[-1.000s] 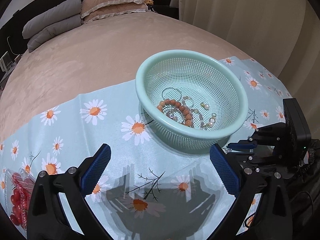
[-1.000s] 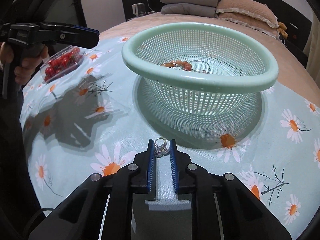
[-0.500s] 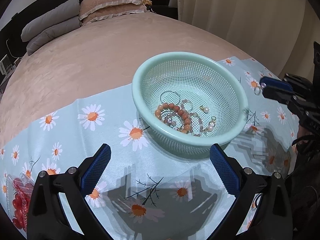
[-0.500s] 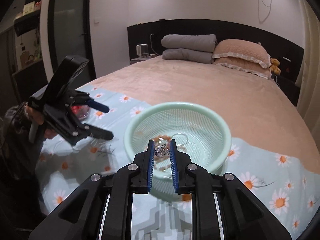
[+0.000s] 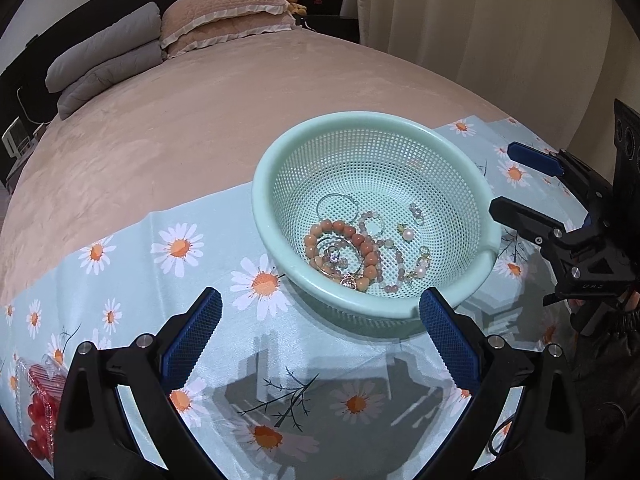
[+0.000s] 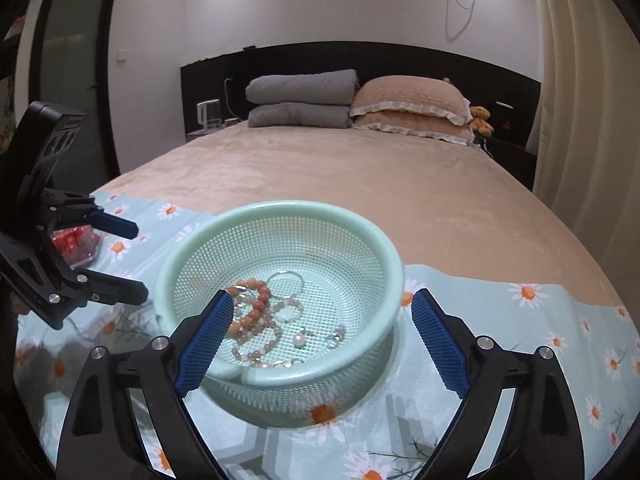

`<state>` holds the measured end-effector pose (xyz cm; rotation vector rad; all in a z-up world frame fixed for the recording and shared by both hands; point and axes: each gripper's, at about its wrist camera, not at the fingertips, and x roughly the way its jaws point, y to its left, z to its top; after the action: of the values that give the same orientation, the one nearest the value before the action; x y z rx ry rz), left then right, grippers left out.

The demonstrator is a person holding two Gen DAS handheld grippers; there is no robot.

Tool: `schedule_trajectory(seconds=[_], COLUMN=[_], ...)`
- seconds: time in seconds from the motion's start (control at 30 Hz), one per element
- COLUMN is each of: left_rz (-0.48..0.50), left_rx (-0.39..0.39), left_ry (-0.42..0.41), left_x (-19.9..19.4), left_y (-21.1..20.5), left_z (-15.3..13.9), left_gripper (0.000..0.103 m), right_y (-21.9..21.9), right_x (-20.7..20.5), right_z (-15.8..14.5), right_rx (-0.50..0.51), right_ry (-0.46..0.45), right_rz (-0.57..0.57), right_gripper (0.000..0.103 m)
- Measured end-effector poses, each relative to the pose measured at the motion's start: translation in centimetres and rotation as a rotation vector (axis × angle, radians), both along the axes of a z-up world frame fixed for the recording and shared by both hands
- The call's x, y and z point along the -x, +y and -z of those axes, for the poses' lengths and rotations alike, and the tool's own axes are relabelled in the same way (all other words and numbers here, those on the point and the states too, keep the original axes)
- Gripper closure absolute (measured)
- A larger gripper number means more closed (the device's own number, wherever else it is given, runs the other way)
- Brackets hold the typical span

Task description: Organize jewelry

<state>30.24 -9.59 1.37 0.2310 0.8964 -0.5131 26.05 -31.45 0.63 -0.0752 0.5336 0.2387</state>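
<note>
A mint green mesh basket point(image 5: 460, 184) stands on a daisy-print cloth point(image 5: 132, 264) on the bed. In it lie an orange bead bracelet point(image 5: 340, 240), a silver ring point(image 5: 416, 211), pearl pieces and other jewelry. The basket also shows in the right wrist view point(image 6: 376, 240), with the ring point(image 6: 336, 334) on its floor. My left gripper point(image 5: 320, 336) is open and empty, in front of the basket. My right gripper point(image 6: 320, 336) is open and empty, above the basket's near rim; it also shows in the left wrist view point(image 5: 516, 184), at the basket's right side.
A clear box of red fruit point(image 5: 40, 412) sits on the cloth at the far left, also in the right wrist view point(image 6: 76, 240). Pillows point(image 6: 408, 108) and folded grey bedding point(image 6: 300, 96) lie at the head of the bed. Curtains point(image 5: 480, 20) hang to the right.
My right gripper rose from the cloth with a ring, moved over the basket and opened; the ring now lies in the basket. The left gripper stayed open.
</note>
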Motion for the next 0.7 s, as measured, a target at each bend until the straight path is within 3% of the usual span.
schedule_trajectory(seconds=[0.17, 0.33, 0.47, 0.53, 0.7], left_rz=[-0.058, -0.069, -0.122, -0.138, -0.145], left_rx=[0.002, 0.046, 0.018, 0.026, -0.045], left_ry=[-0.003, -0.025, -0.116, -0.130, -0.169], left_x=[-0.3, 0.5, 2.0, 2.7, 4.7], left_y=[0.2, 0.2, 0.2, 0.4, 0.5], left_z=[0.6, 0.3, -0.5, -0.7, 0.2], left_gripper=[0.006, 0.006, 0.006, 0.006, 0.006], right_y=[-1.4, -2.0, -1.5, -1.1, 0.4], right_x=[-0.2, 0.3, 1.2, 1.9, 3.5], right_z=[0.6, 0.5, 0.5, 0.6, 2.1], right_rx=[-0.035, -0.108, -0.103, -0.100, -0.083], right_ry=[0.037, 0.042, 0.040, 0.036, 0.086], right_rz=[0.085, 0.081, 0.088, 0.102, 0.096], right_gripper=[0.016, 0.016, 0.016, 0.016, 0.016])
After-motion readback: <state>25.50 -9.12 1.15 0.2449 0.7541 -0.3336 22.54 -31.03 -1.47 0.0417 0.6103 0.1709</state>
